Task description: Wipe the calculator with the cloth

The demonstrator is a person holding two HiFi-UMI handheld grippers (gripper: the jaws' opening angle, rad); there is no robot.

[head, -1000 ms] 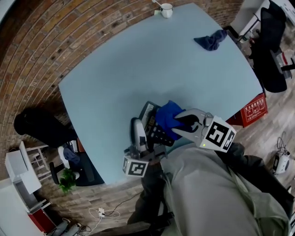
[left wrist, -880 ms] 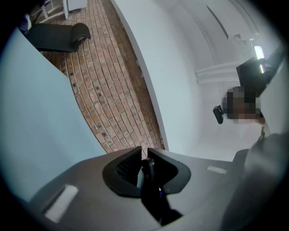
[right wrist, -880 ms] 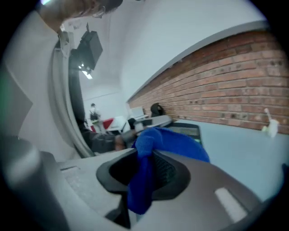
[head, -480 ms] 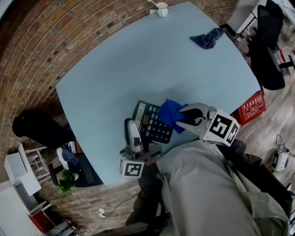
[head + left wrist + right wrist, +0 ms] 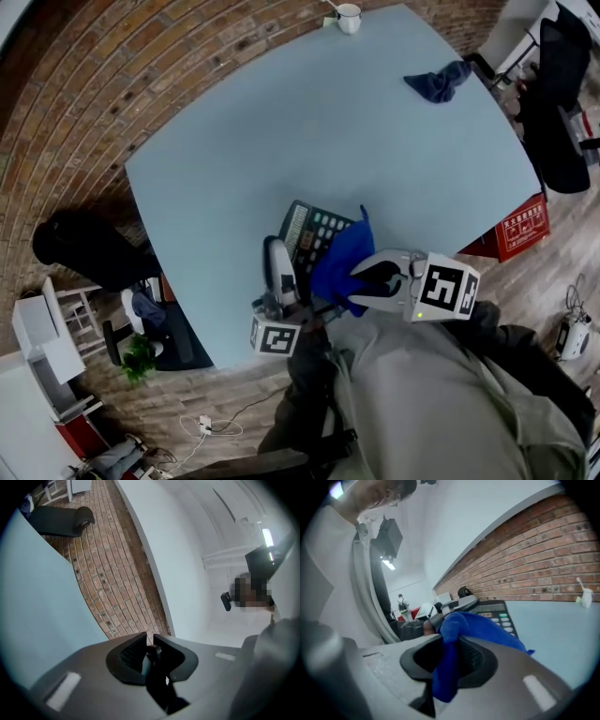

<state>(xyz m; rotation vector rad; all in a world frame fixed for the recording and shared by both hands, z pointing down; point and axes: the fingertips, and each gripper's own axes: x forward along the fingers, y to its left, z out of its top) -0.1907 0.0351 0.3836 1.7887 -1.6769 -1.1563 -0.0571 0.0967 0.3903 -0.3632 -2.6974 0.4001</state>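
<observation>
One white mug (image 5: pixel 349 18) on the table (image 5: pixel 281 141) holds a thin utensil (image 5: pixel 331 6).

Calculator (image 5: pixel 311 228) with its 5 o'clock half hidden under the blue cloth (image 5: pixel 339 264), key labels too small to read, white mug (image 5: pixel 349 17) at 12 o'clock too small to see inside

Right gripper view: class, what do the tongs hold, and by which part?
The blue cloth, pinched at a bunched fold between the pads; its loose end lies over the calculator.
</observation>
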